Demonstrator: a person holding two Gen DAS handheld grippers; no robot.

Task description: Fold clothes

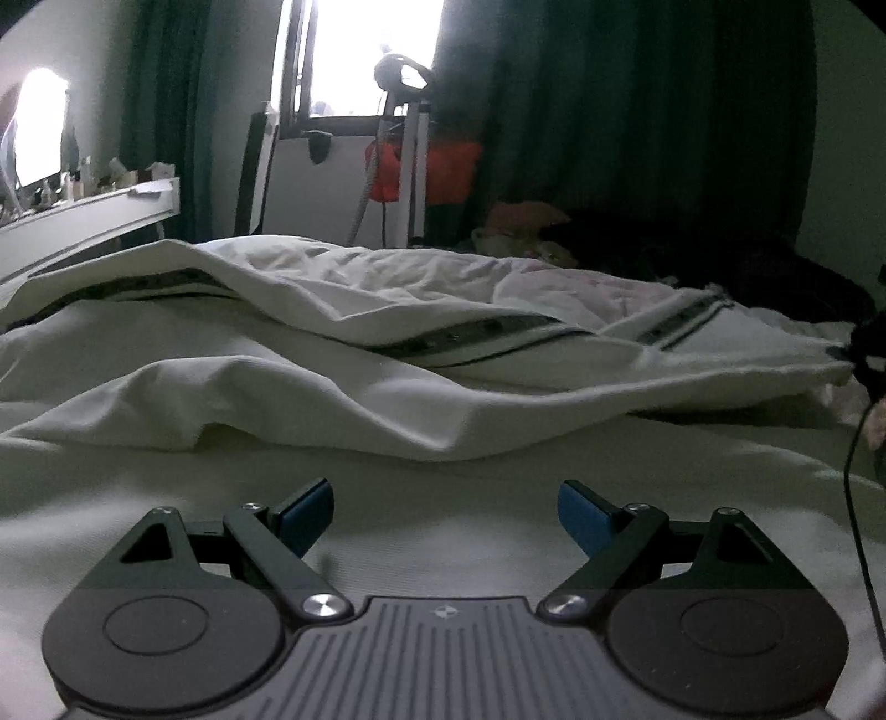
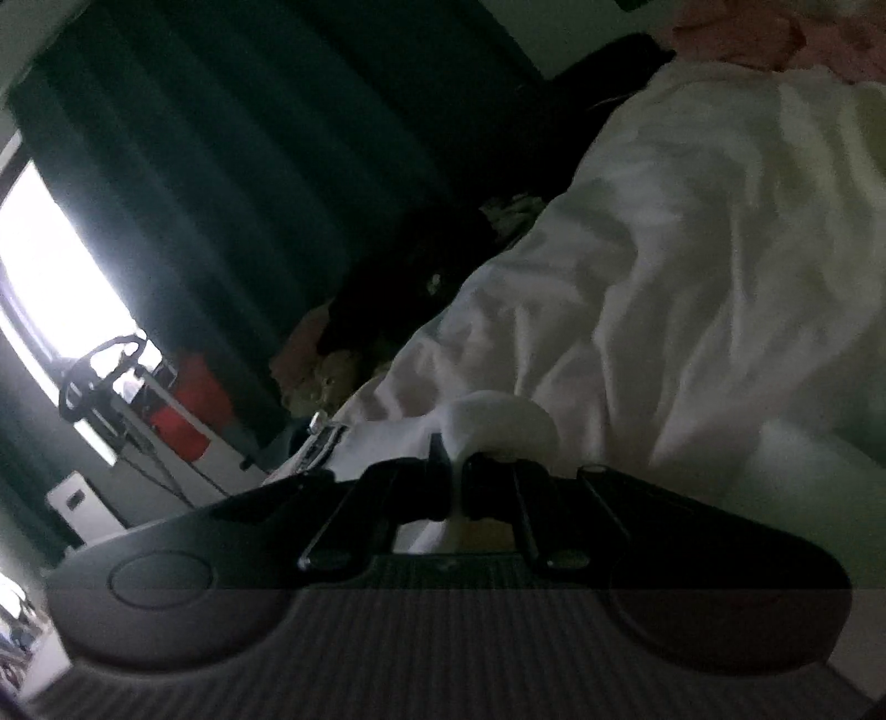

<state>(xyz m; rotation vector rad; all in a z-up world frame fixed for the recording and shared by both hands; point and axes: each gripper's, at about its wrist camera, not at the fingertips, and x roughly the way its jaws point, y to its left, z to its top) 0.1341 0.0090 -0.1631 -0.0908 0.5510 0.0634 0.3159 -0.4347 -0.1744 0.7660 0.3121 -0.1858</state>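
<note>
My left gripper (image 1: 446, 512) has its jaws wide apart over bare bed (image 1: 443, 476), nothing between them. The white garment (image 1: 343, 354) lies rumpled just ahead, its striped edge (image 1: 476, 332) across the middle. My right gripper (image 2: 455, 471) is clamped on a fold of it. Dark curtains (image 1: 609, 111) and a window (image 1: 371, 50) stand behind.

Bed (image 1: 443, 498) with pale cover, laundry spread across it.
A white garment (image 1: 343, 354) with dark striped trim lay rumpled across the middle of the bed; beyond it at the far right, a dark heap of clothes (image 1: 720, 260) and a pinkish piece (image 1: 526, 219) beside it.
</note>
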